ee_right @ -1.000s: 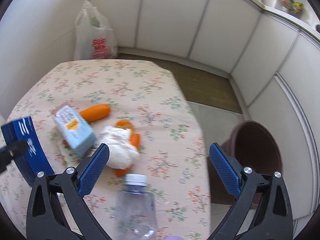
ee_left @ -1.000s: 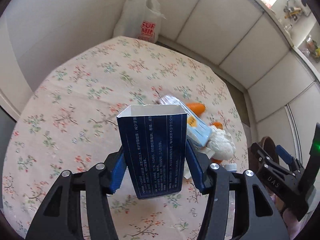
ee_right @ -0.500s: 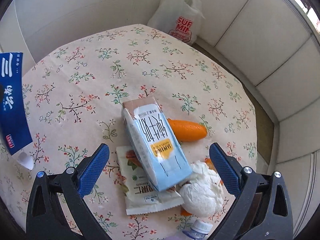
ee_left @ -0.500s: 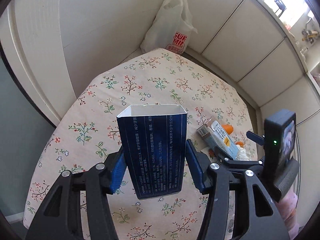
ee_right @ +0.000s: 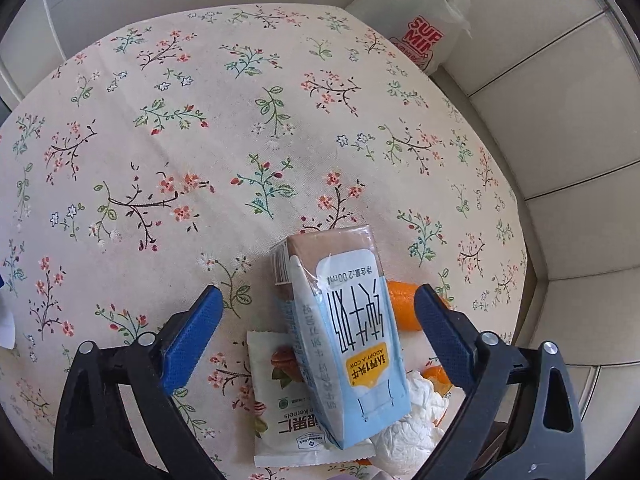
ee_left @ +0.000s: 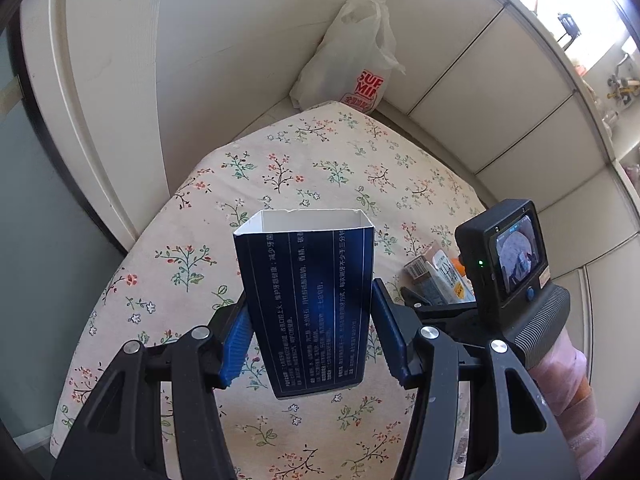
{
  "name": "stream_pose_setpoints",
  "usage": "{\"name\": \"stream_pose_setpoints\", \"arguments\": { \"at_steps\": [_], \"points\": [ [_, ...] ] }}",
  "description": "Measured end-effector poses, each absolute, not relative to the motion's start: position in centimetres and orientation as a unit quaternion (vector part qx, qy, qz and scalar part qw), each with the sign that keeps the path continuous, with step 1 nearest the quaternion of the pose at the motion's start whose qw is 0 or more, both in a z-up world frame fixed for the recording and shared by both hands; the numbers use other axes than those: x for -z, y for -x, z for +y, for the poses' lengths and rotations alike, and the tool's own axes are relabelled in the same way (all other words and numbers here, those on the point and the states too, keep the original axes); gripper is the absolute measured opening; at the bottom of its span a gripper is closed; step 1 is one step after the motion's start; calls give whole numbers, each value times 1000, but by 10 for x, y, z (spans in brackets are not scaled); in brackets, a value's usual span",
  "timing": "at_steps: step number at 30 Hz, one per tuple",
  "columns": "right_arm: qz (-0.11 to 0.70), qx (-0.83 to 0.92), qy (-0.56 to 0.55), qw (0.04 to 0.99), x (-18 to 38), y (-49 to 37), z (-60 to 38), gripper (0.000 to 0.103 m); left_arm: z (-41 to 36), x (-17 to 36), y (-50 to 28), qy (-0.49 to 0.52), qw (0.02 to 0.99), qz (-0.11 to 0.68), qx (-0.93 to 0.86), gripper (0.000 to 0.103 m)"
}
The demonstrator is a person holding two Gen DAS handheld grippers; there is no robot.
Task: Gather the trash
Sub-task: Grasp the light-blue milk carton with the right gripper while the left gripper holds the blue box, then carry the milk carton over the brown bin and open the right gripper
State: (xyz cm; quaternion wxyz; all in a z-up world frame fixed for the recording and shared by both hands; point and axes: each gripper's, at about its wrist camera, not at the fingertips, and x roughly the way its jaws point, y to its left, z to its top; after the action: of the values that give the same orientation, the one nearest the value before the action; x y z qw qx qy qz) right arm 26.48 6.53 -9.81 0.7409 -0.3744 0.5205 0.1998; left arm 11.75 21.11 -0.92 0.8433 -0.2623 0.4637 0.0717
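Two grippers: one loaded, one free, both above the floral tablecloth (ee_right: 208, 128).
Left gripper (ee_left: 312, 332): clamped on the dark blue box (ee_left: 306, 308), blue pads pressing its two narrow sides; the box stands upright with its open top up, and what shows of its white inside looks empty.
Snack packet (ee_right: 288, 412): flat on the cloth, partly under the carton, nearer the right gripper's left finger.
Milk carton (ee_right: 344, 344): lies between the right gripper's spread fingers, touching neither; its long axis runs along the fingers, brown end pointing away.
Right gripper (ee_right: 320, 336): jaws wide apart and holding nothing; clearly the nearer of the two to the carton, so the next grasp likely falls to it.
Crumpled tissue (ee_right: 408, 424): touching the carton's near end.
Orange pieces (ee_right: 404, 308): just beside the carton, by the right finger.
White plastic bag (ee_right: 424, 12): beyond the table's far edge, by the wall; contents cannot be made out.
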Motion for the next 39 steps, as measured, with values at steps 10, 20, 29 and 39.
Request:
{"name": "stream_pose_setpoints", "arguments": {
  "at_steps": [10, 20, 29, 39],
  "points": [
    [520, -202, 321, 765, 84, -276, 63, 41, 214, 13, -120, 267, 840, 467, -70, 55],
    [496, -197, 301, 790, 65, -272, 64, 38, 214, 15, -121, 273, 838, 468, -64, 55],
    [439, -150, 263, 846, 15, -275, 45, 38, 215, 16, -122, 285, 835, 467, -56, 55],
    [357, -44, 194, 913, -51, -268, -23, 38, 198, 14, -123, 279, 838, 468, -43, 55]
  ]
}}
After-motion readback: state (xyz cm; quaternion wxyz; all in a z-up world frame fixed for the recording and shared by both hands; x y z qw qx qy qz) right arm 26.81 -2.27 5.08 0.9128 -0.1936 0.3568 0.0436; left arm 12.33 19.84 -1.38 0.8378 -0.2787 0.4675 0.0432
